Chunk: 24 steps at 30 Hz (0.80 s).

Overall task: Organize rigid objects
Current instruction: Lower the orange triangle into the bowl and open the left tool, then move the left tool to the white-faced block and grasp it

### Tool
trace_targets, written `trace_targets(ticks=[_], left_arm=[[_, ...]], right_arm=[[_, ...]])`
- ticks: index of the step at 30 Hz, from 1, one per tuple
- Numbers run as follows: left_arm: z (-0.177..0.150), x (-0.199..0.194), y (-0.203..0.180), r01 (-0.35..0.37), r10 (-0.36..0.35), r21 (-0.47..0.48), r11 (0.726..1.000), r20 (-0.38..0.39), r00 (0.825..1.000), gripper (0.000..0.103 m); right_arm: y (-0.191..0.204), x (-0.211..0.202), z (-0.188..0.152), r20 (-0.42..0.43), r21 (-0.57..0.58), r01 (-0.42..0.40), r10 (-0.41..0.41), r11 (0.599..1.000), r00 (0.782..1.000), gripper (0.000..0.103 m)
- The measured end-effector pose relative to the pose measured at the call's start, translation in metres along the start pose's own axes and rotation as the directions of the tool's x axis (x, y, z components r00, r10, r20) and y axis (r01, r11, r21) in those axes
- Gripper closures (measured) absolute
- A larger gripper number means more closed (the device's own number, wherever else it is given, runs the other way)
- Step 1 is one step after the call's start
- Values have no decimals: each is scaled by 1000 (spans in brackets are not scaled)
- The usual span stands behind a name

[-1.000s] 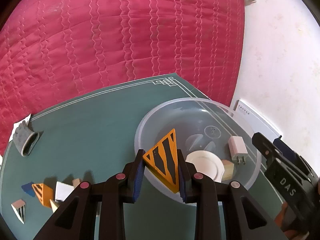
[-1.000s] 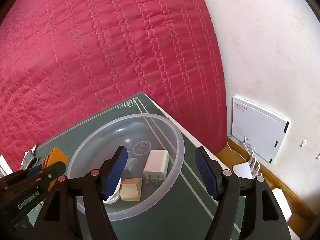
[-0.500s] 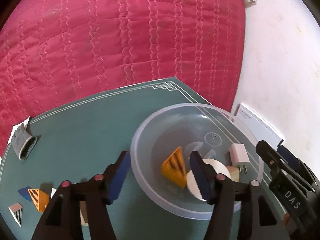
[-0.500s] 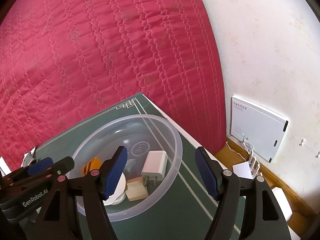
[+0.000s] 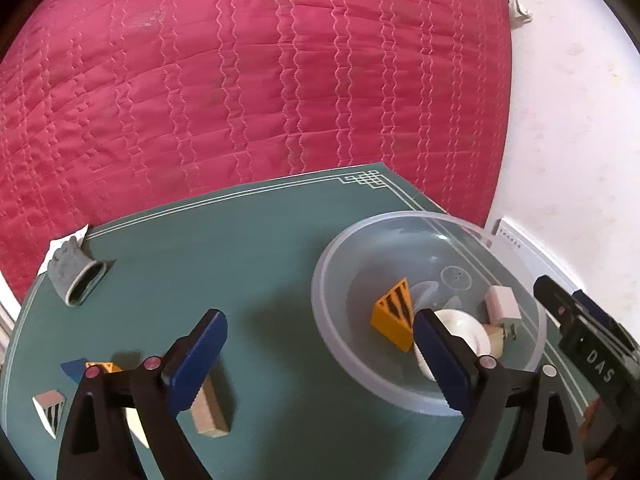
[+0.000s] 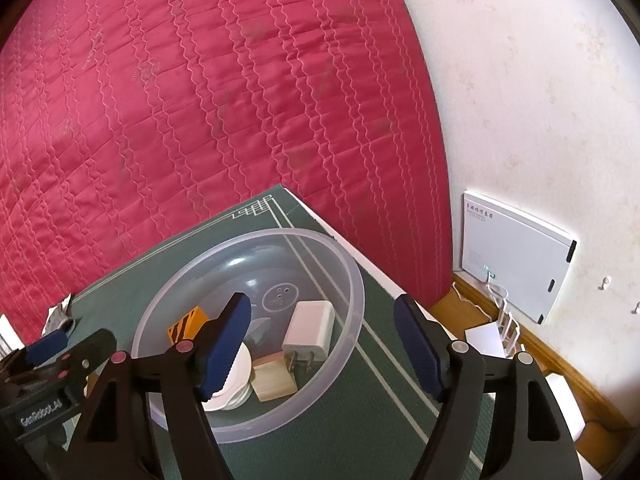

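A clear plastic bowl (image 5: 332, 320) (image 6: 352, 276) stands on the green mat. In it lie an orange striped wedge (image 5: 394, 318) (image 6: 186, 322), a white charger (image 5: 502, 304) (image 6: 310, 326), a white disc (image 5: 466, 330) (image 6: 236, 388) and a wooden block (image 6: 274, 376). My left gripper (image 5: 320, 360) is open and empty, hovering left of the bowl. My right gripper (image 6: 322, 348) is open and empty above the bowl's near right side. Loose pieces lie at the mat's left: a wooden block (image 5: 210, 412), a striped white wedge (image 5: 48, 408), a blue piece (image 5: 74, 368), another orange wedge (image 5: 106, 368).
A grey glove (image 5: 74, 272) lies at the mat's far left. A red quilted bed (image 5: 260, 80) lies beyond the mat (image 5: 240, 248). A white wall box (image 6: 516, 268) and cables (image 6: 500, 320) are at the right by the wall.
My left gripper opened and let the orange striped wedge drop into the bowl, then drew back to the left. The right gripper stayed open over the bowl.
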<state>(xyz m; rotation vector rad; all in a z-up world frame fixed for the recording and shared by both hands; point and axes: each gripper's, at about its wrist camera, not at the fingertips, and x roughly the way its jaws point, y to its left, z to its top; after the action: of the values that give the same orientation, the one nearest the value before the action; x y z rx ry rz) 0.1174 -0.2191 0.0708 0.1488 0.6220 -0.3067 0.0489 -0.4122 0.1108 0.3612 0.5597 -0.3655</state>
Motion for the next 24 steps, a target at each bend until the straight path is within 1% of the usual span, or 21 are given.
trace_targets(ticks=[7,16,24], left_arm=[[-9,-9,13,-30,30,-16,999,-9,1000,4],[-19,-22,35,-62,61,-65,996,-28,998,2],[-31,-35,57,-92,89,-98,991,-34,995,1]], right_arm=[[0,0,0,0,1,1,-1,1000,1000,26],[0,0,0,-1,2,1,-1,1000,1000,25],[-3,2,0,-10,18,-12,13,1000,1000,12]])
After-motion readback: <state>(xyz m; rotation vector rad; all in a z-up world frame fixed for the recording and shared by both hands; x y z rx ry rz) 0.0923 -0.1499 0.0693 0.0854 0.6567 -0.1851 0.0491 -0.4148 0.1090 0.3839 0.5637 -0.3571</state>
